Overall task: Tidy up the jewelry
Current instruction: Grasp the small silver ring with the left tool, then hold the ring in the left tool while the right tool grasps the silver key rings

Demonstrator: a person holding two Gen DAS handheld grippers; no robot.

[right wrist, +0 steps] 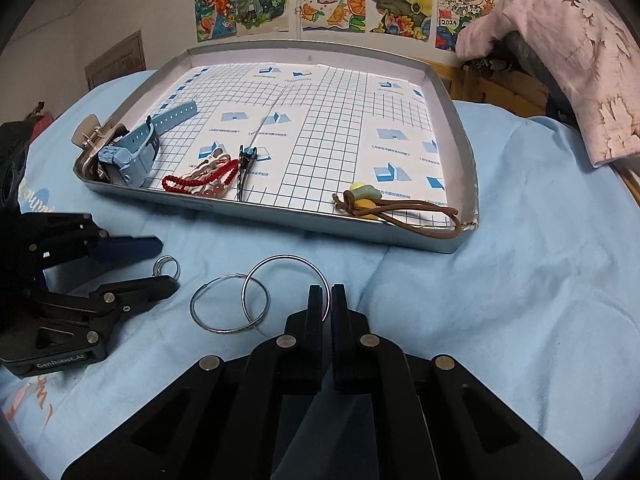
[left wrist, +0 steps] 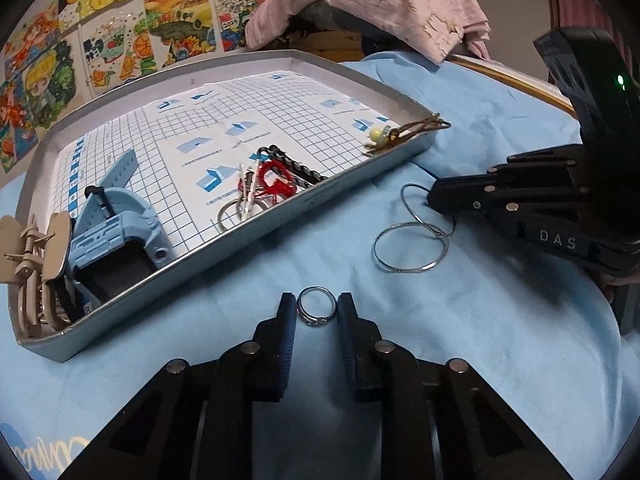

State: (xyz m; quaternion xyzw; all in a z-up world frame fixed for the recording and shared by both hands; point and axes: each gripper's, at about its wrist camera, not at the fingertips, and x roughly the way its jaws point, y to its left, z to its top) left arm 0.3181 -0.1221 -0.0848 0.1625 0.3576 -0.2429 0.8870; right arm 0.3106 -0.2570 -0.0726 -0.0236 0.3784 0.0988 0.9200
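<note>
In the lower middle of the left wrist view, the left gripper (left wrist: 317, 314) has a small silver ring (left wrist: 316, 311) between its two blue pads; the pads stand right at the ring's sides, but whether they truly press it is hard to tell. The ring lies on the light blue cloth (left wrist: 500, 320). In the right wrist view the right gripper (right wrist: 326, 300) is pressed together, and it pinches the thin wire of one hoop (right wrist: 285, 294), which stands tilted up from the cloth. A second hoop (right wrist: 229, 304) lies flat and crosses the first; how the two are joined is too fine to see.

Behind them is one metal tray (right wrist: 320, 222) with a grid paper inside. I count in it one blue watch (right wrist: 134, 152), one red bead string (right wrist: 200, 178), one dark chain (left wrist: 296, 166), one brown cord with yellow beads (right wrist: 396, 208), and a beige clip (left wrist: 36, 240) at the tray's left corner, partly hidden by the watch. A keyring (left wrist: 236, 212) is half covered by the red piece.

Farther back, in the upper part, a pink garment (right wrist: 568, 64) hangs at the right, cut off by the frame edge, and coloured drawings (right wrist: 340, 0) are on the wall.
</note>
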